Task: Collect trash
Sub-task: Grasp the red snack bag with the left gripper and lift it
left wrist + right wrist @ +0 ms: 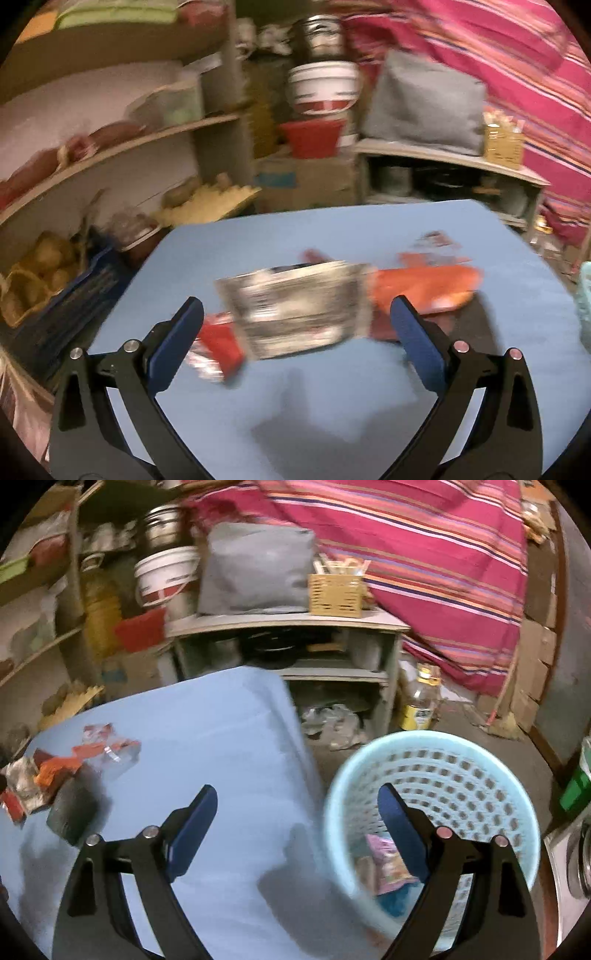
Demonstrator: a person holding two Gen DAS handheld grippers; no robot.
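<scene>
In the left wrist view the left gripper (297, 314) is seen spread wide above the blue table (332, 406), with nothing pinched; a silver wrapper (295, 310) lies on the table between the two fingers and beyond their tips, though contact cannot be told through the blur; a red wrapper (218, 343) is overlapped by the silver wrapper's left edge; an orange wrapper (424, 284) lies just to the right of the silver wrapper, and a small red-and-clear scrap (437, 243) is seen behind the orange one, further from the camera; shelves (147, 136) (crowded with blurred goods) stand to the left of the silver wrapper, past the table edge.

In the right wrist view the right gripper (297, 805) is held with its jaws wide apart and empty; the pale blue basket (436, 812) stands on the floor just to the right of the table (229, 738), and the right finger (400, 834) is seen over its mouth; a pink wrapper (388, 864) lies at the bottom of the basket, with something teal beneath it; the remaining wrappers (40, 779) are heaped well to the left of the basket, at the far left of the table; a yellow-labelled bottle (421, 701) stands on the floor behind the basket.
</scene>
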